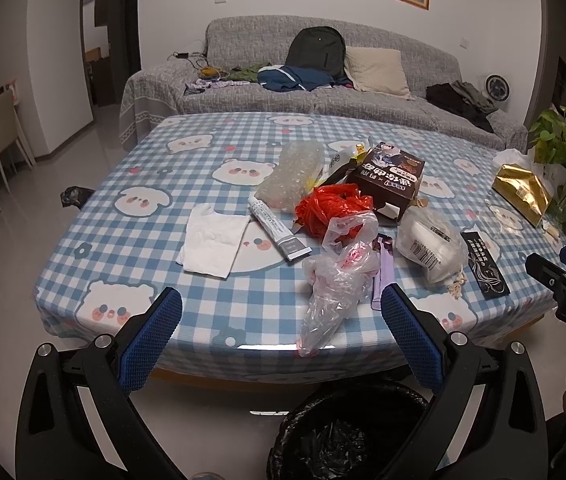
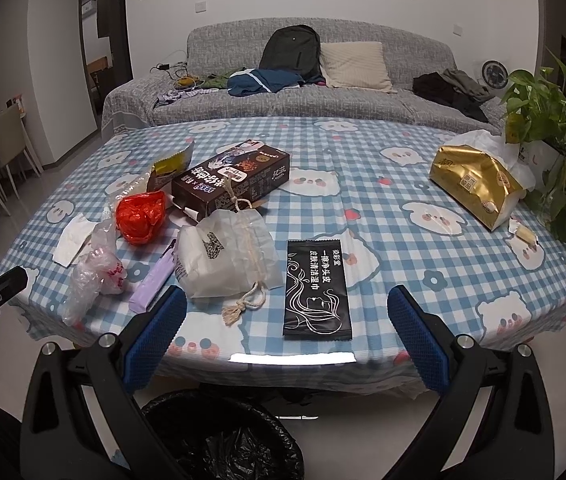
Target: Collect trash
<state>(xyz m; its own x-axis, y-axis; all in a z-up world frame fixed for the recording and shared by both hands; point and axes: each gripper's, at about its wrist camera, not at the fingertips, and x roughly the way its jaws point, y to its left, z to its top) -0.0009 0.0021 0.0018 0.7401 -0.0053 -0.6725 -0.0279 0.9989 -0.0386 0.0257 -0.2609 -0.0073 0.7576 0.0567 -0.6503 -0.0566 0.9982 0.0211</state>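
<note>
Both tools wide open, nothing held. Left tool (image 1: 281, 312) hangs off the near edge of the blue-and-white checked bear-print surface (image 1: 211, 128), over a black-lined trash bin (image 1: 347, 436) on the floor below that edge. Right tool (image 2: 287, 320) same pose further right, bin (image 2: 219, 436) also under it.

Trash sits in a cluster left of centre on the surface:
- crumpled clear plastic bag with red print (image 1: 337, 276), nearest the edge, tail hanging over it, between the left tool's fingers in view
- lilac flat wrapper (image 2: 151, 284) just beside it, partly under the bag in the left view
- red crumpled plastic bag (image 1: 329, 208) behind, touching the clear bag
- white-and-grey squeeze tube (image 1: 279, 228) lying flat, left of the red bag
- white crumpled tissue (image 1: 213, 238) left of the tube
- bubble wrap piece (image 1: 291, 174) further back
- dark brown printed cardboard box (image 2: 231, 184), lying flat, end flap open
- yellow-edged torn snack wrapper (image 2: 173, 164) at the box's left end
- translucent white drawstring pouch with rope cord (image 2: 227, 256) in front of the box
- black flat sachet with white line drawing (image 2: 317, 290), apart from the pouch, between the right tool's fingers in view

Far right: gold tissue pack (image 2: 475, 184), small crumpled wrapper scrap (image 2: 523, 232) near it, green potted plant (image 2: 547, 120) at the edge
</note>
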